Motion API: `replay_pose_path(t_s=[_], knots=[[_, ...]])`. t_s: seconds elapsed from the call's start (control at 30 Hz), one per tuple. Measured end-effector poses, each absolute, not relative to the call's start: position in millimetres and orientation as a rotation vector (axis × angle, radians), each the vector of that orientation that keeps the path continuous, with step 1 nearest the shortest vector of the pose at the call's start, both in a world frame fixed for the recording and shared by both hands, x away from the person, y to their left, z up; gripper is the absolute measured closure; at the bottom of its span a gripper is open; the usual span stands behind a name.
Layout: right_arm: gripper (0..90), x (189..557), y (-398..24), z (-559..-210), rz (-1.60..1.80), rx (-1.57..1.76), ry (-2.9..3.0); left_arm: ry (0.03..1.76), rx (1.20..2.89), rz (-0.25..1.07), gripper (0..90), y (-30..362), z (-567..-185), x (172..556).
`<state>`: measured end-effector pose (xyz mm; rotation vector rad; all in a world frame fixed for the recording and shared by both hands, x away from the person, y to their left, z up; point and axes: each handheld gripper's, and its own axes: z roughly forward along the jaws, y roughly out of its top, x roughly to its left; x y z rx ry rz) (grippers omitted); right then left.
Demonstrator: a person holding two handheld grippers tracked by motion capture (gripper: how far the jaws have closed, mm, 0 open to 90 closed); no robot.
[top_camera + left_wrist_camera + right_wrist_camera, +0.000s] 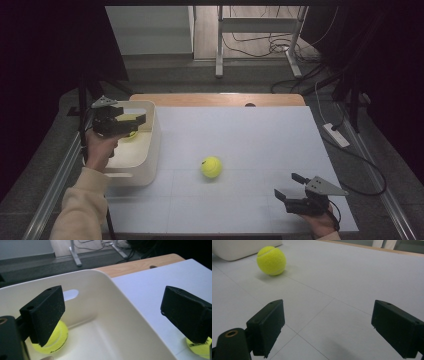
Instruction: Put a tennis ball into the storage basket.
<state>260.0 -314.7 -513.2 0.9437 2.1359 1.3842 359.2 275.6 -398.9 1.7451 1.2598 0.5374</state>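
Observation:
A cream plastic bin point(151, 150) stands at the left of the white tabletop. A yellow tennis ball point(131, 134) lies inside it, on the bin floor point(53, 338) under my left gripper's near jaw. My left gripper point(136, 120) hovers over the bin, open, with nothing between its jaws point(112, 307). A second tennis ball point(211, 167) rests on the table to the right of the bin. My right gripper point(290, 186) waits near the front right edge, open and empty point(327, 325), pointing toward that ball point(271, 260) from some way off.
The white sheet point(250, 140) covers a wooden table whose far edge point(215, 99) shows. Beyond it are metal desk legs point(219, 45) and loose cables point(260, 42) on the floor. A power strip point(336, 134) lies off the table's right side.

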Motion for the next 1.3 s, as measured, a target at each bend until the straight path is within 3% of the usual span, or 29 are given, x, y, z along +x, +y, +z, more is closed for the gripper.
replay_pose_path(t_s=[1.3], knots=[[11.2,269,-312,-512,1.433,0.951,2.133,1.050,1.740,0.441,7.1,240,-397,318]])
